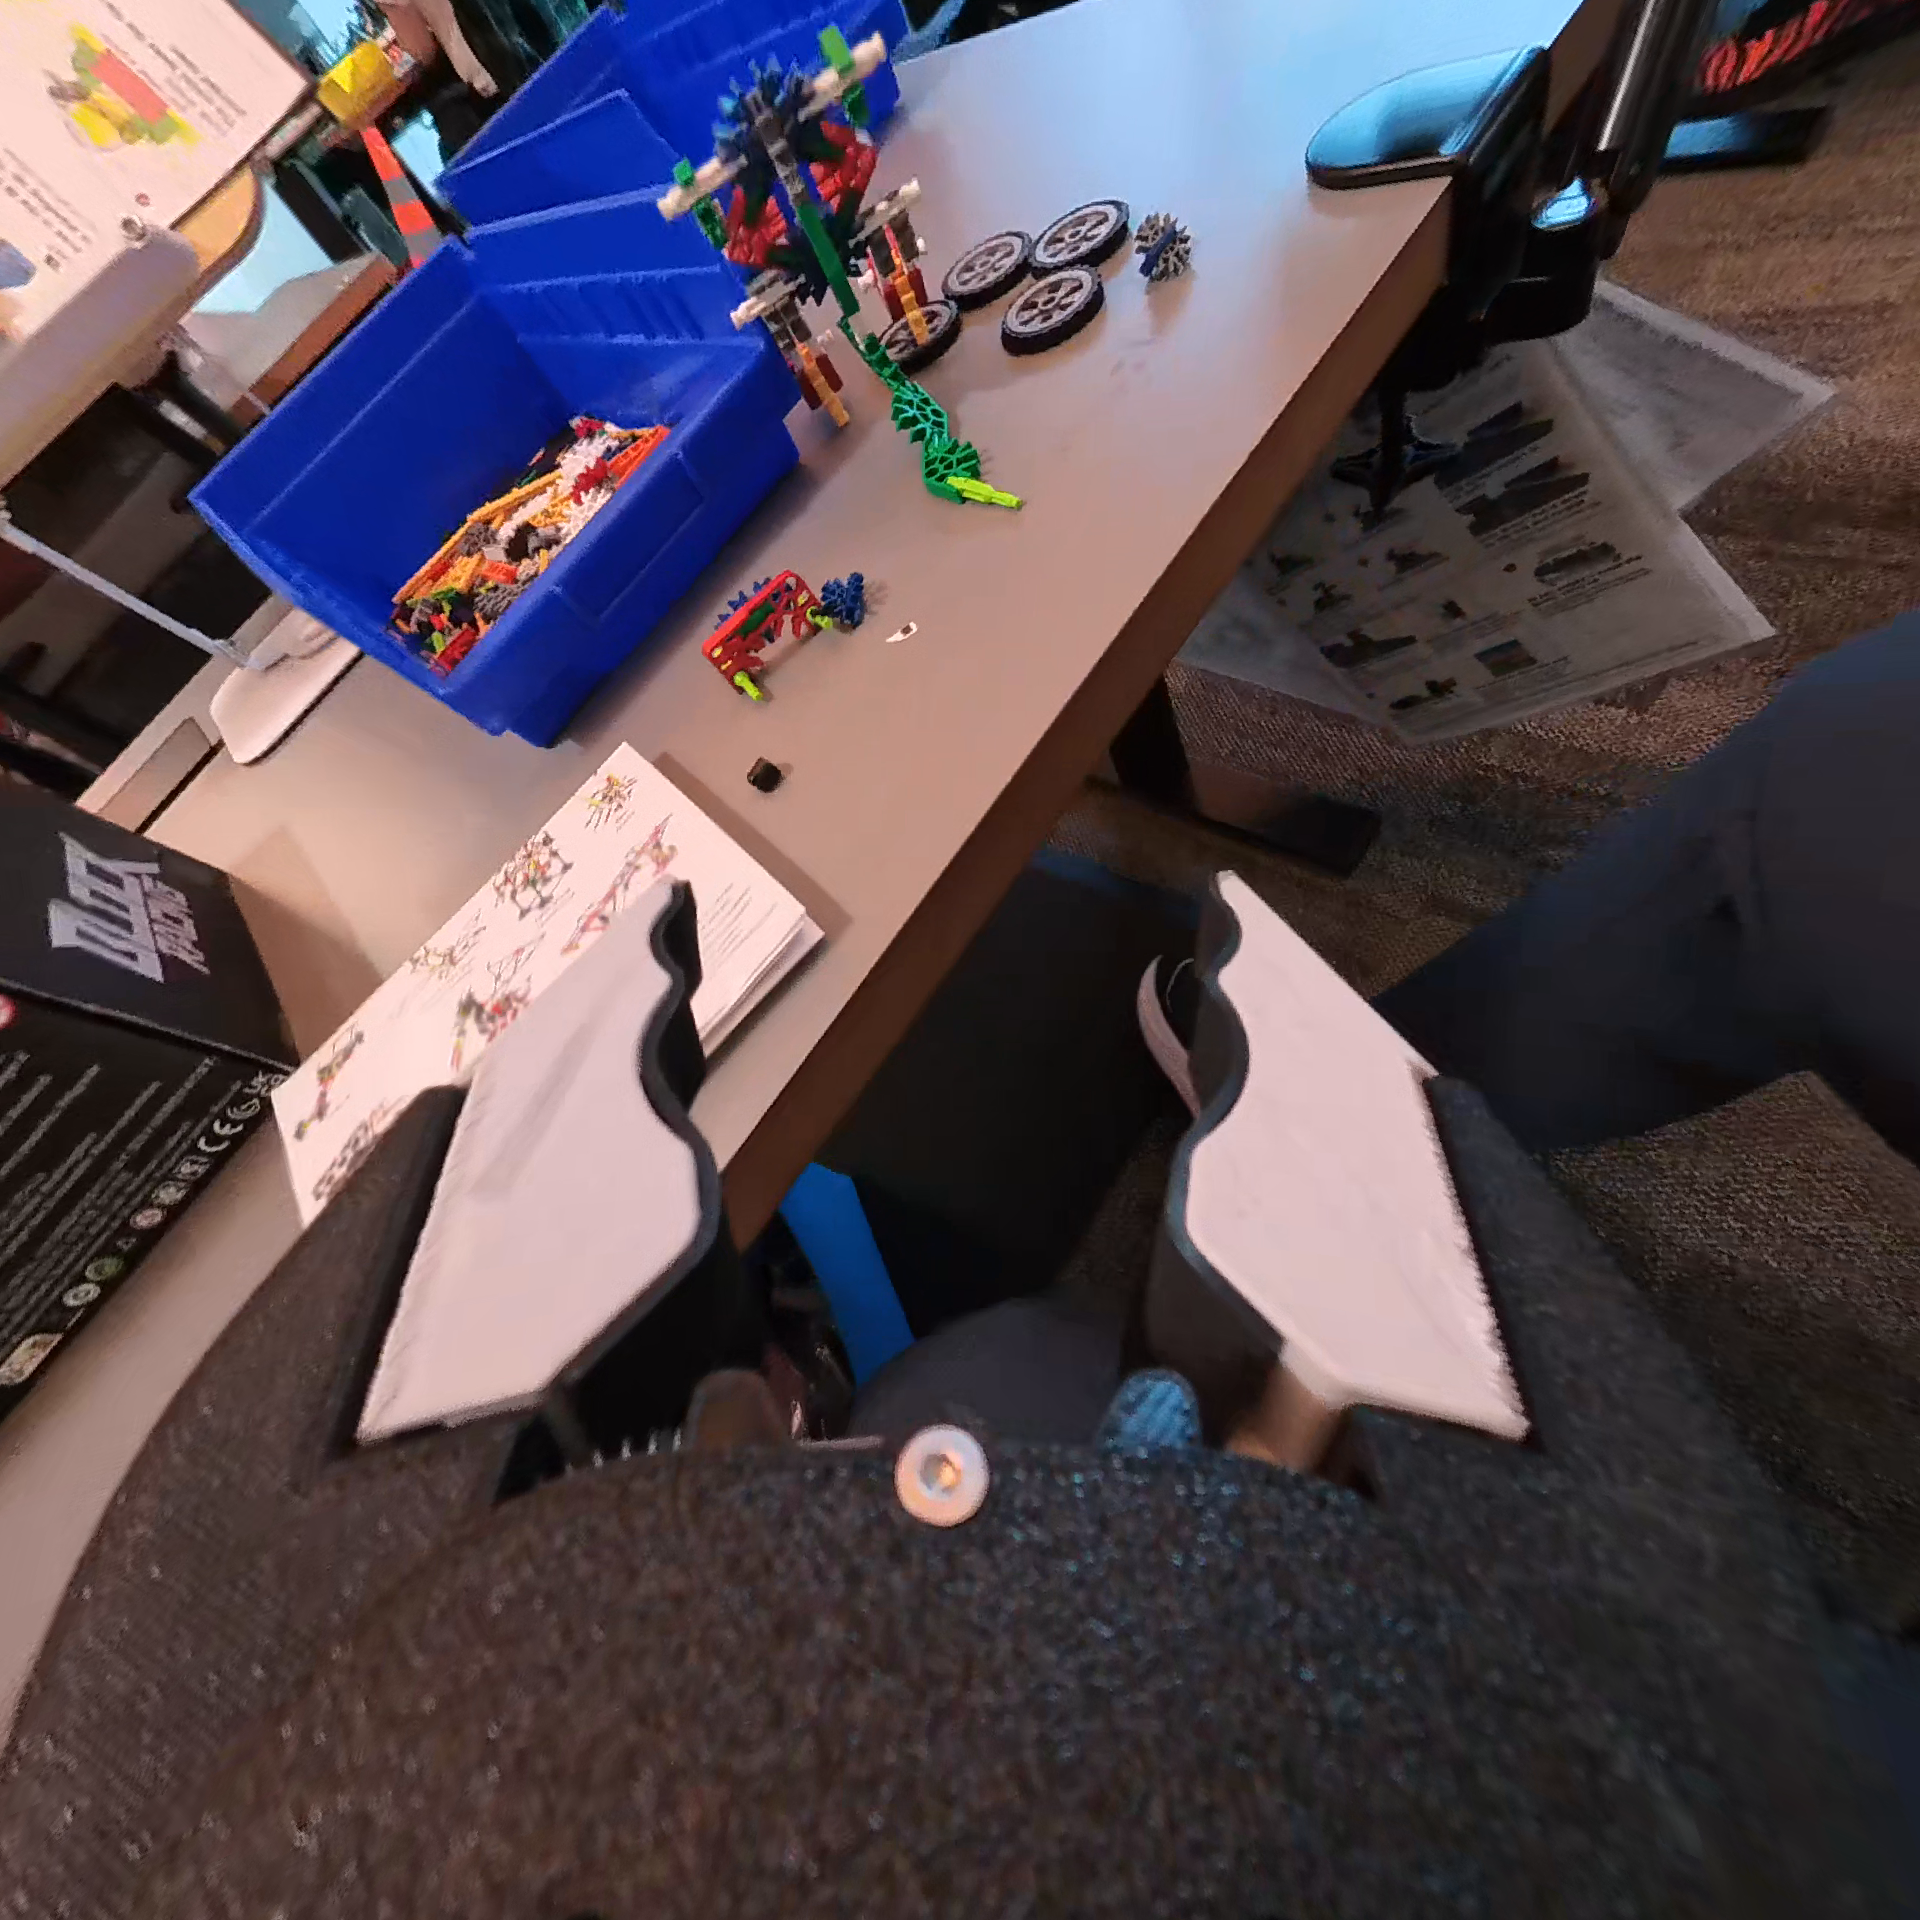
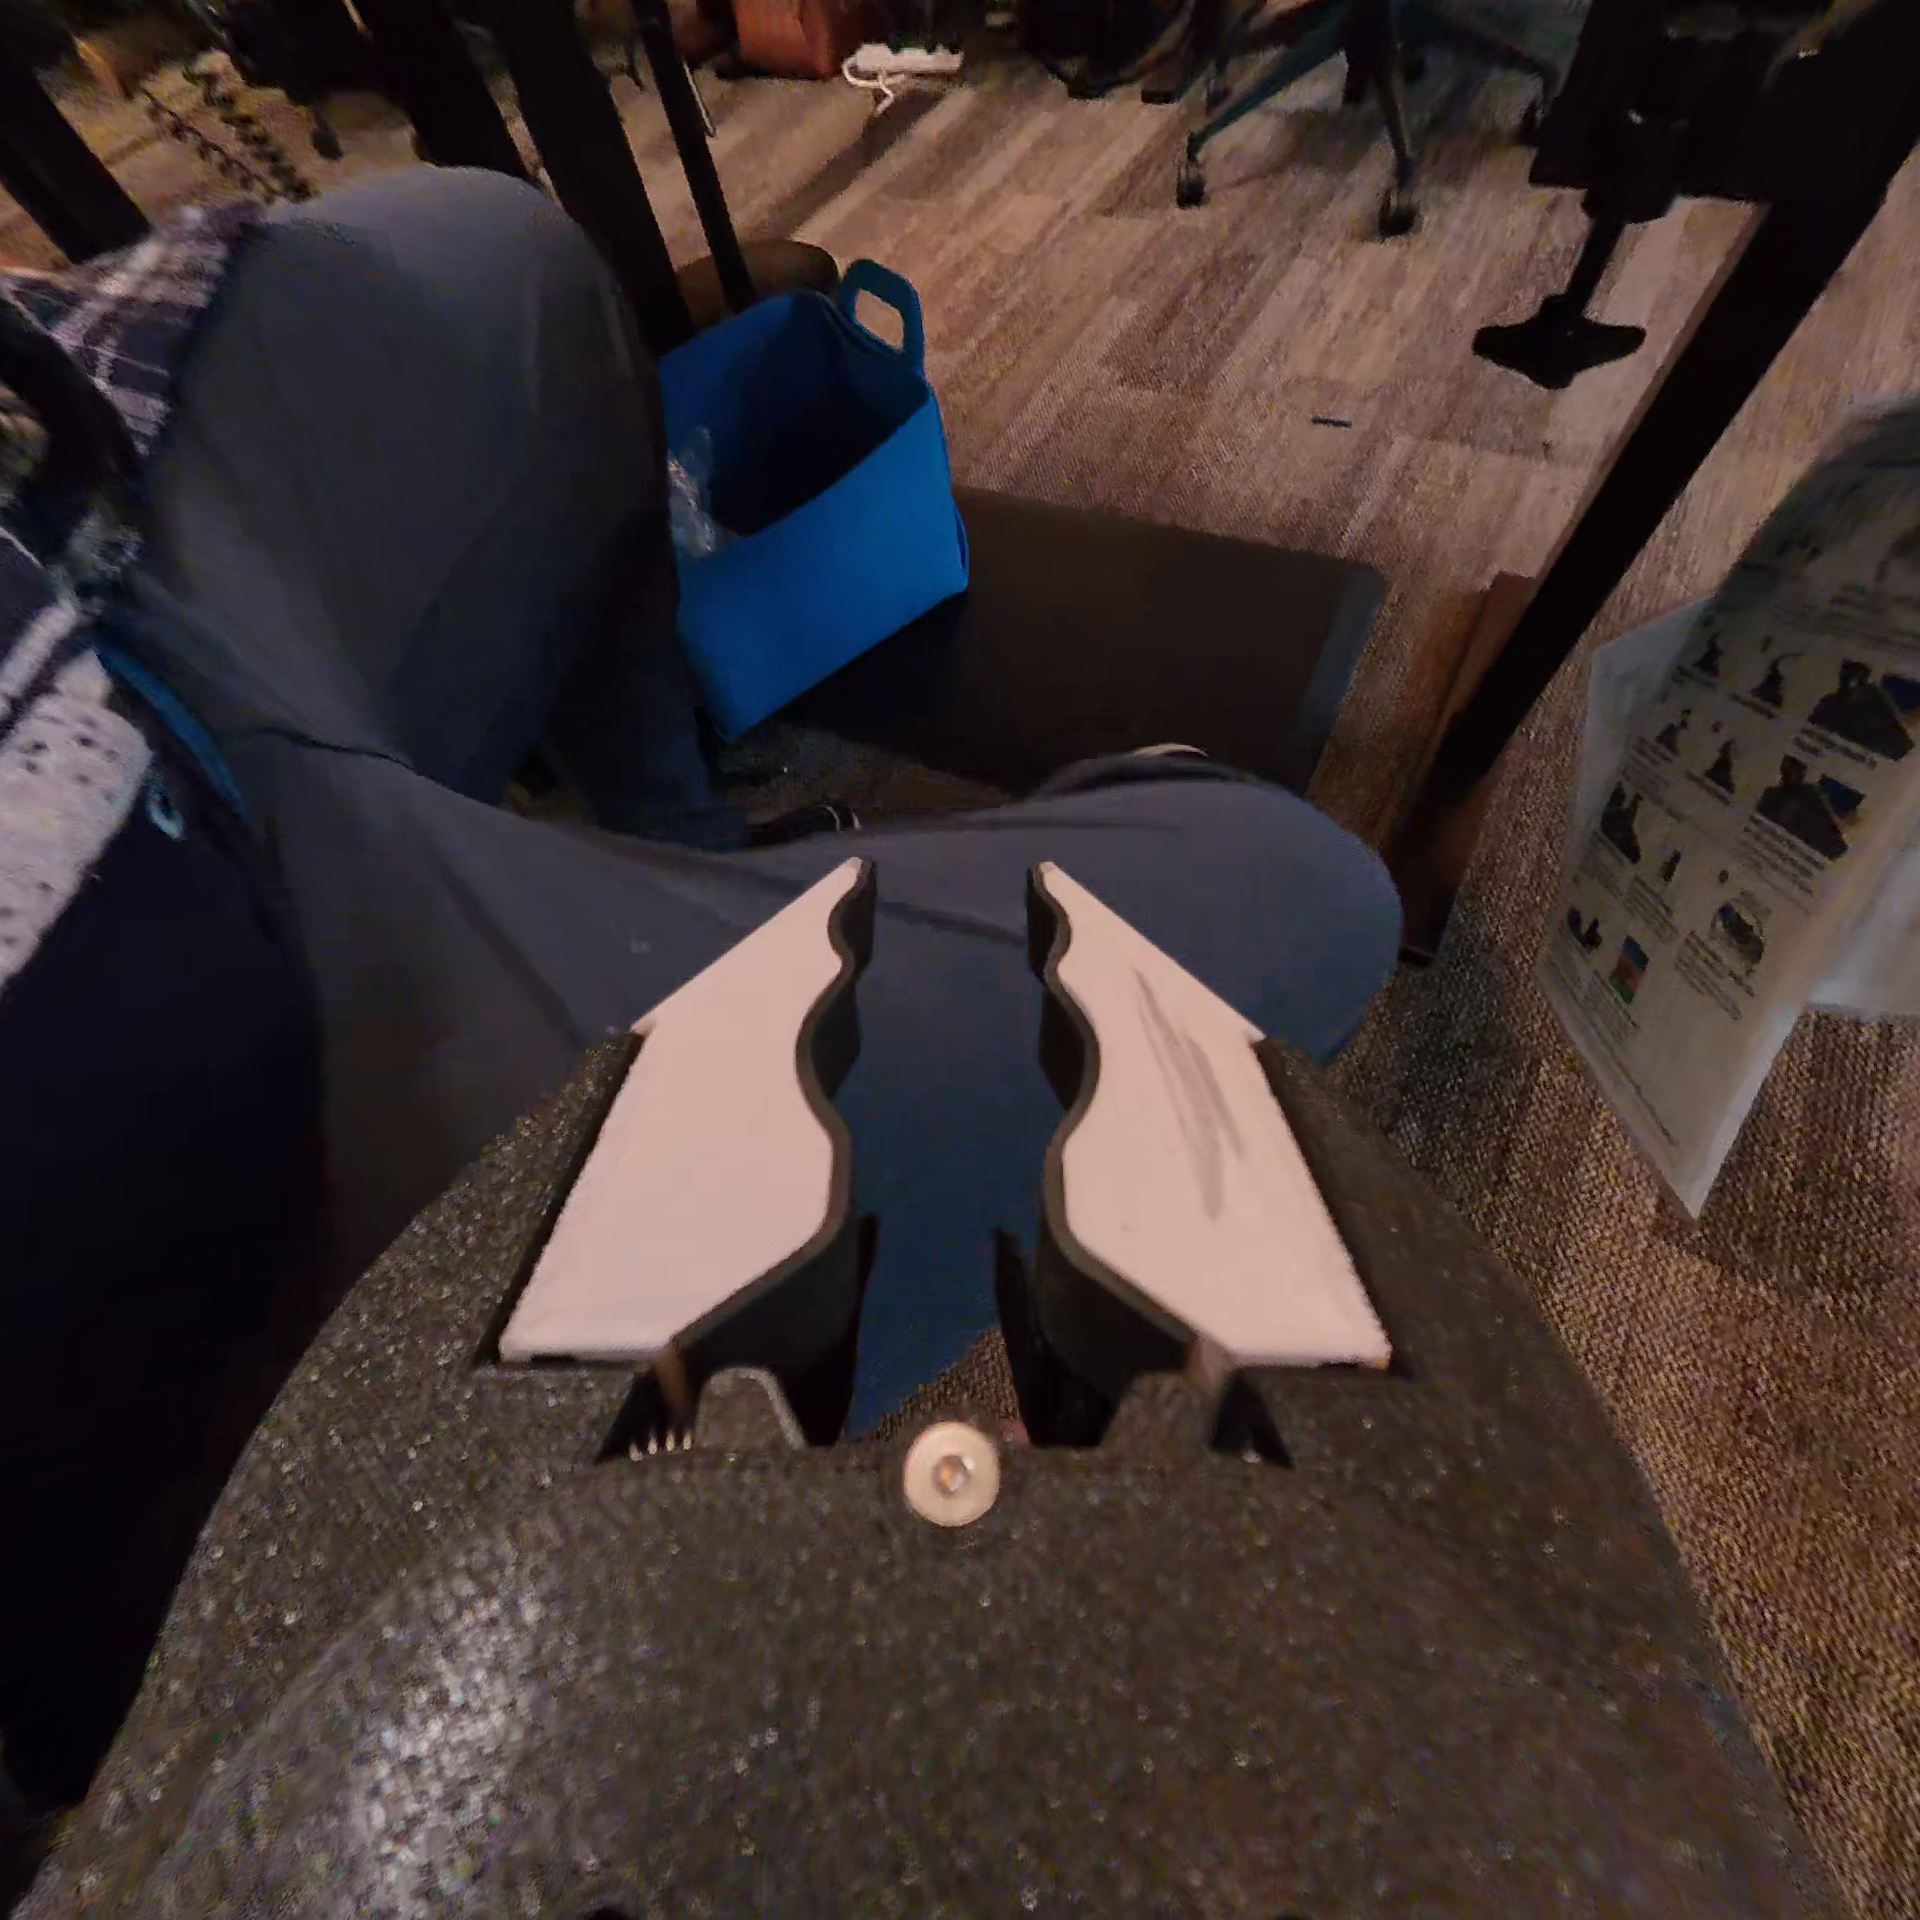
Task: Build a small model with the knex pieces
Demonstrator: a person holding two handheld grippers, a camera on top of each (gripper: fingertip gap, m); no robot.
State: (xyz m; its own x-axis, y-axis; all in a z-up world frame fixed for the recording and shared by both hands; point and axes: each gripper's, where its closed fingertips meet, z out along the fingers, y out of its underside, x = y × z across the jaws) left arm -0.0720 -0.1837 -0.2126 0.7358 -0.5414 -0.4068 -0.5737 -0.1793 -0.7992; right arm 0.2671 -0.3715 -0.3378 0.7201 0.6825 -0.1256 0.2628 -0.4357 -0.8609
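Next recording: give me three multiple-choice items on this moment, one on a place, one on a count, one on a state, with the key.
1. Where does the open instruction booklet lie?
A. on the grey table near its front edge
B. inside the blue plastic bin
C. on the carpet

2. How many loose black-tyred grey wheels lie on the grey table?
A. two
B. four
C. six

3. How does the left gripper stand?
A. shut on a wheel
B. open and empty
C. shut on the booklet

Key: 1 A, the booklet's pages rest on the tabletop beside the black box. 2 B, four wheels lie beside the colourful rod-and-connector model. 3 B, its white fingers stand wide apart with nothing between them.
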